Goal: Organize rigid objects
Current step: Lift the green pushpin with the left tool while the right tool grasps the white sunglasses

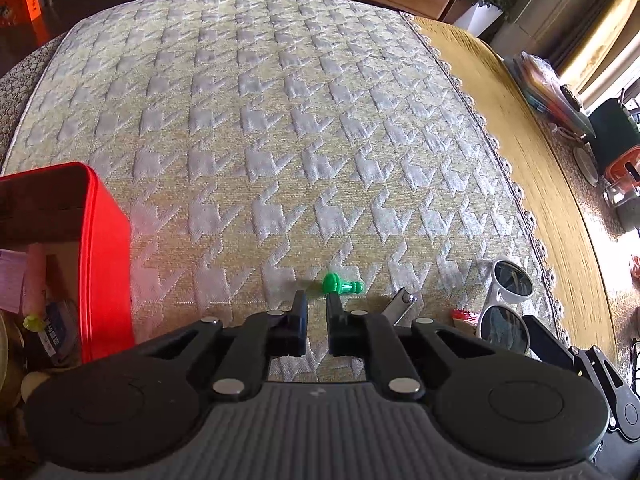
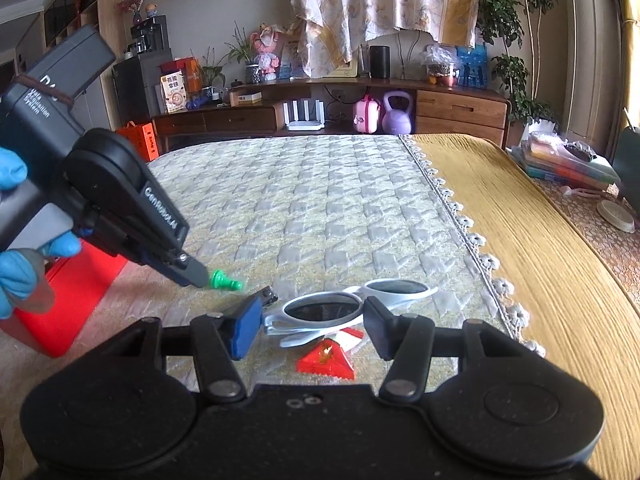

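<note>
The red box (image 1: 106,256) is cut off at the left edge of the left wrist view, so only 1 corner and part of its cluttered inside show; the things in it are too blurred to name. A metal object (image 1: 402,305), possibly a nail clipper, is half hidden behind the left gripper's linkage, and in the right wrist view only its tip shows past the blue pad (image 2: 247,330). The red wrapper (image 2: 328,358) lies partly under the white sunglasses (image 2: 352,306), whose folded arms cover its top.

On the left gripper (image 2: 196,276), seen from the right wrist camera, white lettering reads "GenRobot.AI" along the arm, and the grey body above carries small print that seems to say "Data Acquisition System", though it is curved and partly masked by a band. A blue-gloved hand (image 2: 18,256) holds it, cut off by the frame.

The left gripper (image 1: 317,304) has its fingers close together with a narrow gap, empty, tips just short of the green pawn (image 1: 341,286), which lies on its side on the quilted cover (image 1: 280,120). The right gripper (image 2: 314,330) stands wide apart, straddling the sunglasses without touching them.
</note>
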